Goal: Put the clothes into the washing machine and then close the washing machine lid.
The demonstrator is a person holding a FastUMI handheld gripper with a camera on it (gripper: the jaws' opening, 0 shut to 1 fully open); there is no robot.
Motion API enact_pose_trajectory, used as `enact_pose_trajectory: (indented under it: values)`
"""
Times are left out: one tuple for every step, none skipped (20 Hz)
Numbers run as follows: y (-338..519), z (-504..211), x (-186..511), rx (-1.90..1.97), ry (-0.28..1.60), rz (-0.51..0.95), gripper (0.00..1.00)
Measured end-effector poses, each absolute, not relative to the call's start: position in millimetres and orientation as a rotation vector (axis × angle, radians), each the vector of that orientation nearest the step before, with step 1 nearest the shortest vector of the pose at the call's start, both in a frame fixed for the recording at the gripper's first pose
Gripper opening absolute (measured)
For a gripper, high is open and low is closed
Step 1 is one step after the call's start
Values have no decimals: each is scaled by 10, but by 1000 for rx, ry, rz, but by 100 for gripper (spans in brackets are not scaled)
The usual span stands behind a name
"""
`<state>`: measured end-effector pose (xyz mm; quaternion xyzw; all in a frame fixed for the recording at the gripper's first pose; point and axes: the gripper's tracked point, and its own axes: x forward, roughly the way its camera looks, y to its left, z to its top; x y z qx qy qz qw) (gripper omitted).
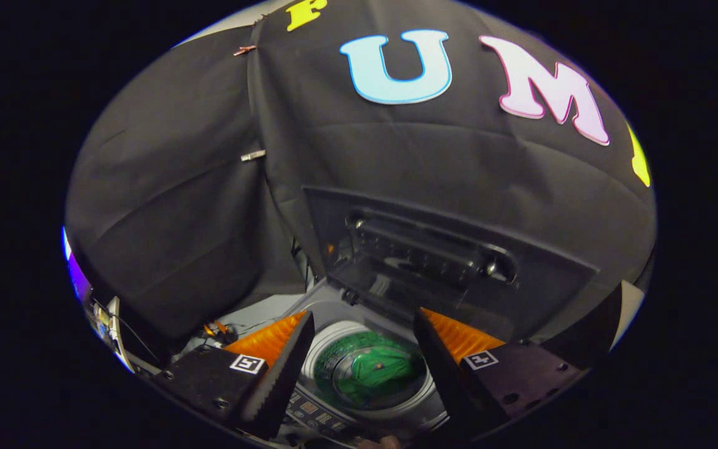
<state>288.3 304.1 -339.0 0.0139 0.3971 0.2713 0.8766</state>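
1. The gripper point(362, 374) is seen from above the machine, its two fingers point(284, 365) spread wide apart with nothing held between them.
2. A grey top-loading washing machine point(328, 315) lies below and just ahead of the fingers, its round drum opening framed in the gap between them.
3. A green piece of clothing point(374, 374) is seen bundled inside the drum, resting at the bottom, untouched by either finger.
4. The machine's dark, glossy rectangular lid point(434, 262) is raised upright beyond the fingers, leaning back toward the black cloth wall point(172, 218); the drum is thus left uncovered.
5. A strip of control buttons point(312, 415) is visible on the near edge of the machine, just below the drum rim and between the fingers.
6. Two small clips point(253, 154) are seen pinned along a seam of the cloth wall, well above the machine.
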Motion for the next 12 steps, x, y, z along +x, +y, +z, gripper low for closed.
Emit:
enact_pose_trajectory:
  values:
    - [3048, -3331, 2926, 36, 787, 560, 99]
    - [3041, -3273, 2985, 43, 750, 546, 99]
    - [3021, -3246, 3053, 54, 720, 526, 99]
    - [2984, -3223, 3107, 69, 700, 501, 99]
    - [2922, -3186, 3168, 85, 684, 474, 99]
    - [2864, -3144, 3234, 105, 665, 443, 99]
    - [2799, -3089, 3311, 127, 646, 412, 99]
    - [2746, -3060, 3376, 148, 625, 385, 99]
    - [2687, -3028, 3418, 158, 607, 356, 99]
    - [2597, -2980, 3468, 160, 587, 330, 99]
    - [2595, -2971, 3517, 158, 566, 308, 99]
    - [2541, -2950, 3565, 153, 544, 285, 99]
